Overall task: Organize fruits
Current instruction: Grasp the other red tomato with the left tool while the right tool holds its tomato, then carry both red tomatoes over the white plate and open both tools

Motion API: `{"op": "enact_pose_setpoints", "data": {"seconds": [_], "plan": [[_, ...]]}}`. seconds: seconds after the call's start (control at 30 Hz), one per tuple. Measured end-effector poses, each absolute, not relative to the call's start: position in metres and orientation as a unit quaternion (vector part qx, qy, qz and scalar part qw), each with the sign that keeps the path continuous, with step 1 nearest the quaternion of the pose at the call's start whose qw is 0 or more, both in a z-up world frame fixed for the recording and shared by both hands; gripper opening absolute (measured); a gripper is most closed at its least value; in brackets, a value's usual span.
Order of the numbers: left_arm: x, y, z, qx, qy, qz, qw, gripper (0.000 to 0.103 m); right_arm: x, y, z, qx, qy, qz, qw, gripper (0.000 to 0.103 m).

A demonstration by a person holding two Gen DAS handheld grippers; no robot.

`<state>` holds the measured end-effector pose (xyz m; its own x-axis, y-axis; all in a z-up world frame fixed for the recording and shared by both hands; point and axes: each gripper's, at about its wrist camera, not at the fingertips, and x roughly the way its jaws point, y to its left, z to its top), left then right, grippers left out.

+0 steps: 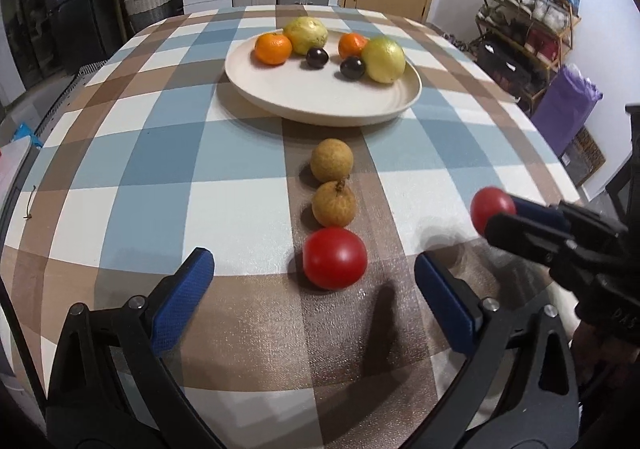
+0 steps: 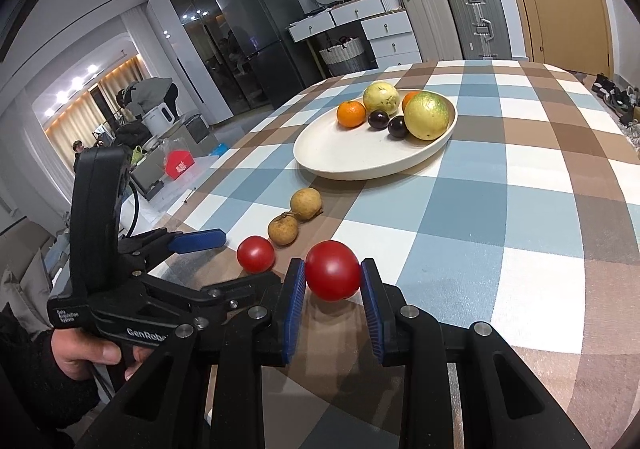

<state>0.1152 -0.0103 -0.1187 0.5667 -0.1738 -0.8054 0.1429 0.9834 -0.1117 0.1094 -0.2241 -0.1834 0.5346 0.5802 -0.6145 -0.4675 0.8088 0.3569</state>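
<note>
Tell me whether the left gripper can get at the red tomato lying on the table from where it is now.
Probably yes. The left gripper stands open, and the loose tomato lies just ahead of its fingers on bare cloth. The nearest longan sits just beyond it, not in the way; the right gripper holds another tomato off to the side.

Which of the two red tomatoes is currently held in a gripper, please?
The tomato clamped between the right gripper's blue pads; the other tomato lies free on the tablecloth, ending the row with two brown fruits.
</note>
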Motion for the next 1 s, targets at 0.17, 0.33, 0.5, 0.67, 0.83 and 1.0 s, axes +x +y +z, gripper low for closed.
{"op": "enact_pose_setpoints", "data": {"seconds": [0.17,0.33,0.5,0.67,0.83,1.0], "plan": [[0.116,-0.001,-0.118,-0.043,0.460,-0.109,0.880,0.067,0.109,-0.225,-0.182,0.076,0.378,0.295,0.874,0.028],[0.115,0.006,-0.120,-0.073,0.467,-0.137,0.871,0.030,0.108,-0.224,-0.180,0.073,0.376,0.295,0.875,0.028],[0.111,0.007,-0.120,-0.072,0.468,-0.145,0.869,0.029,0.108,-0.222,-0.181,0.070,0.378,0.294,0.875,0.028],[0.105,0.011,-0.114,-0.079,0.461,-0.152,0.871,0.029,0.109,-0.220,-0.179,0.070,0.375,0.296,0.876,0.028],[0.106,0.018,-0.105,-0.086,0.452,-0.149,0.875,0.029,0.114,-0.215,-0.177,0.065,0.373,0.301,0.875,0.028],[0.114,0.024,-0.093,-0.082,0.440,-0.146,0.882,0.029,0.119,-0.210,-0.171,0.060,0.369,0.306,0.876,0.028]]}}
